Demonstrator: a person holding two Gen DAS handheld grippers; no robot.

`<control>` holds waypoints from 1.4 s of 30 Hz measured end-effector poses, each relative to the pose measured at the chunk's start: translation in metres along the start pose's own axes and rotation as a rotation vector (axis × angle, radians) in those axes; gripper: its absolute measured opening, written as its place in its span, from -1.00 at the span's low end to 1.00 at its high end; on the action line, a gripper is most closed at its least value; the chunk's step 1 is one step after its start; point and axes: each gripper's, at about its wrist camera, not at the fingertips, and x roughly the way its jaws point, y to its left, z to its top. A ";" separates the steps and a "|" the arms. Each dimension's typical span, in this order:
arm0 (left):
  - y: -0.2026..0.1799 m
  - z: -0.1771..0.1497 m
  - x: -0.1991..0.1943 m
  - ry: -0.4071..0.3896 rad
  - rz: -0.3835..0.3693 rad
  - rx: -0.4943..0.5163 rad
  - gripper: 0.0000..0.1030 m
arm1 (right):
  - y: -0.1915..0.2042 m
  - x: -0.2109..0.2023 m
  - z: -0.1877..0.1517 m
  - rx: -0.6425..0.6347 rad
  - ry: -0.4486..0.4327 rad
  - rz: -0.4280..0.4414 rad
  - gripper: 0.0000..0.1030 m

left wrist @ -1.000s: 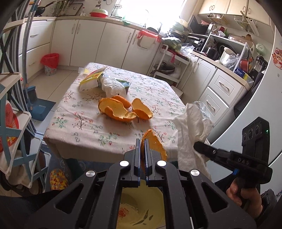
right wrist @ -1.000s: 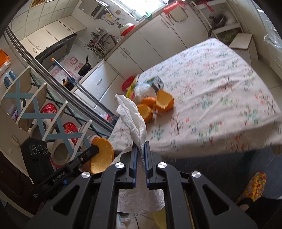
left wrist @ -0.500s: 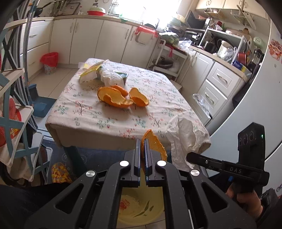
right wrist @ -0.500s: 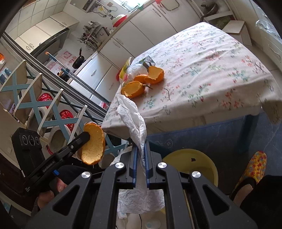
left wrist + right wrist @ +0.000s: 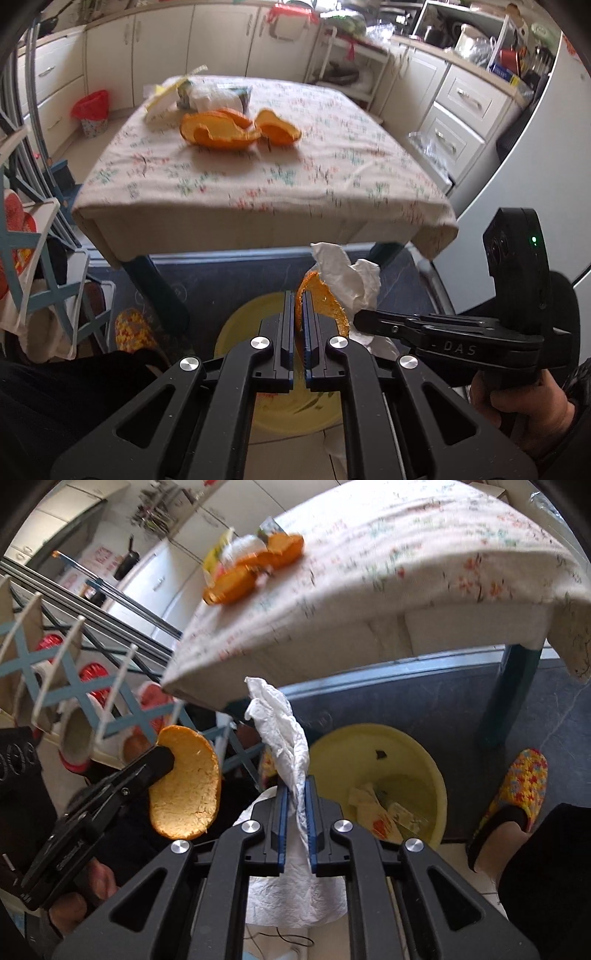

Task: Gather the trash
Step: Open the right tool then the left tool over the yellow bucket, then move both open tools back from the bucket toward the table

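My left claw [image 5: 299,314] is clenched on a curved orange piece of fruit peel [image 5: 325,301]; my right claw [image 5: 295,805] has its jaws opening around a crumpled white paper napkin [image 5: 282,731] between them; both hang over the round yellow plastic basin [image 5: 373,746] on the floor; more orange peel pieces [image 5: 236,129] lie on the floral-clothed table [image 5: 332,173].

Left gripper [image 5: 299,306] clamped on an orange peel piece [image 5: 325,299], above a yellow bin [image 5: 236,325] on the floor. Just right of it, right gripper [image 5: 360,319] with jaws opening, crumpled white tissue [image 5: 351,275] between them, touching the peel. Ahead and higher, table [image 5: 258,218] in floral cloth; more peel pieces [image 5: 229,129] and wrappers [image 5: 199,94] toward its far side.
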 end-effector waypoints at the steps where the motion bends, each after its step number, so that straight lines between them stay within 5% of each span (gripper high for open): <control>1: 0.000 -0.002 0.003 0.013 0.000 -0.001 -0.93 | -0.002 0.002 -0.001 0.005 0.012 -0.007 -0.78; 7: -0.003 -0.011 0.023 0.101 0.023 0.021 -0.93 | -0.011 0.014 -0.004 0.031 0.071 -0.044 -0.74; 10: -0.005 -0.017 0.033 0.151 0.042 0.041 -0.93 | -0.010 0.017 -0.005 0.031 0.075 -0.063 -0.43; 15: -0.006 -0.021 0.040 0.185 0.046 0.055 -0.90 | -0.010 0.019 -0.005 0.033 0.081 -0.080 -0.32; 19: -0.007 -0.023 0.041 0.185 0.051 0.058 -0.47 | -0.011 0.017 -0.005 0.041 0.069 -0.090 -0.18; 21: -0.009 -0.022 0.039 0.175 0.068 0.064 -0.05 | -0.011 0.016 -0.005 0.045 0.064 -0.091 -0.15; 27: -0.011 -0.016 0.030 0.111 0.142 0.083 0.47 | -0.014 0.012 -0.003 0.057 0.042 -0.107 0.05; 32: -0.008 -0.011 0.024 0.065 0.193 0.081 0.63 | -0.016 0.010 -0.002 0.073 0.031 -0.105 0.15; 42: -0.004 -0.011 0.020 0.050 0.197 0.064 0.64 | -0.018 0.008 -0.001 0.092 0.020 -0.102 0.24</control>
